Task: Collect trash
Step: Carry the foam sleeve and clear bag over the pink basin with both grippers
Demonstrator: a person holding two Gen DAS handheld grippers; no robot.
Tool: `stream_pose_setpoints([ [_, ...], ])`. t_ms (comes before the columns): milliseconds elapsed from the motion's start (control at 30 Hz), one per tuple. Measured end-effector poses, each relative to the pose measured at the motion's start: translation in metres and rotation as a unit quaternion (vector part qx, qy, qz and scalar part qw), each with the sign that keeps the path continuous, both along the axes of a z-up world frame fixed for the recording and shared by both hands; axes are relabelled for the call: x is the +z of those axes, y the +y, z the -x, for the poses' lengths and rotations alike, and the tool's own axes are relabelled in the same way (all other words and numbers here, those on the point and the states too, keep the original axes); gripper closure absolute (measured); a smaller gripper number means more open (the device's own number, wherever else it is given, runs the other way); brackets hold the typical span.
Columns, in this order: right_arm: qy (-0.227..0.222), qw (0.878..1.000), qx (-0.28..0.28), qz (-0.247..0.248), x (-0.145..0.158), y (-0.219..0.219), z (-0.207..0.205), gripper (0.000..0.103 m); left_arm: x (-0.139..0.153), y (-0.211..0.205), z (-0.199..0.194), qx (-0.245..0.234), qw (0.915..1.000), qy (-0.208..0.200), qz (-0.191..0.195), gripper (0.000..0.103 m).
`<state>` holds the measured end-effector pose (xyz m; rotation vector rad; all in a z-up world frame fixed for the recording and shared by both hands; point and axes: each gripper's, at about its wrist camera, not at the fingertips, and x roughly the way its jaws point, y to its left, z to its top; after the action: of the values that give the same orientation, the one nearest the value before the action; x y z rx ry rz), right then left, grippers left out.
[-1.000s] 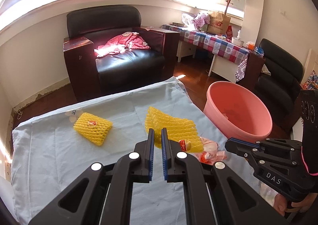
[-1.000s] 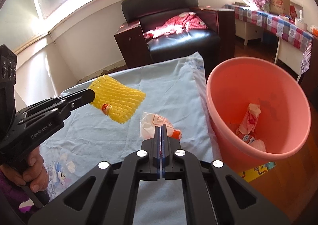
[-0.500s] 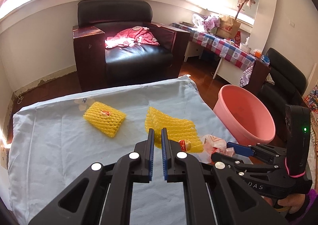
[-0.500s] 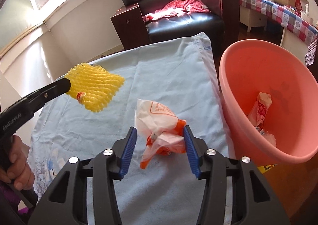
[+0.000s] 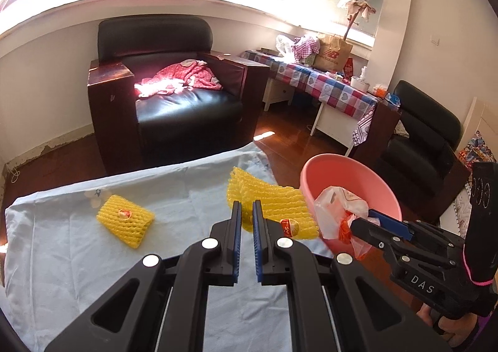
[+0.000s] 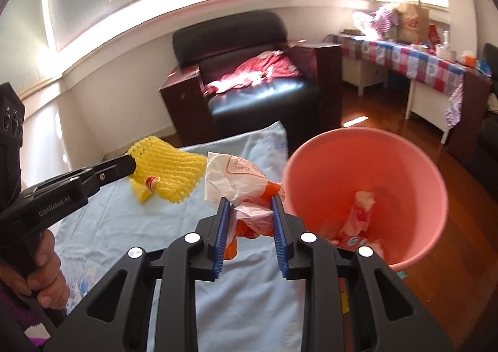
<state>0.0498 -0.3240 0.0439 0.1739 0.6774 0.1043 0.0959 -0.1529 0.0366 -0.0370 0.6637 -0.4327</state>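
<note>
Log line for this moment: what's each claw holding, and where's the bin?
left claw: shut on yellow foam net | right claw: shut on plastic bag, lifted beside pink basin | second foam net: on sheet

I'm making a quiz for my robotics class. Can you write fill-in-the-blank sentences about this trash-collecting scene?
1. The right tool holds the plastic bag beside the ____ basin.
2. The left tool grips a foam net coloured ____.
3. A second foam net lies on the cloth, in front of a ____ armchair.
Answers: pink; yellow; black.
</note>
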Motion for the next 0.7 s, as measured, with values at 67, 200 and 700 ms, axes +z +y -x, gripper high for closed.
stream_pose_setpoints([
  [67, -0.005, 1.000, -0.021, 0.003, 0.003, -0.013, 0.003, 0.076, 0.005, -0.015, -0.001, -0.015, 0.9999, -0.007, 0.003, 0.097],
  [200, -0.004, 0.998, -0.065, 0.006, 0.004, -0.041, 0.007, 0.076, 0.012, -0.047, -0.006, -0.042, 0.9990, -0.015, 0.006, 0.097],
  [700, 0.028, 0.991, -0.133, 0.006, -0.020, -0.088, 0.002, 0.076, -0.003, -0.138, -0.022, -0.099, 0.9947, -0.006, -0.024, 0.097],
])
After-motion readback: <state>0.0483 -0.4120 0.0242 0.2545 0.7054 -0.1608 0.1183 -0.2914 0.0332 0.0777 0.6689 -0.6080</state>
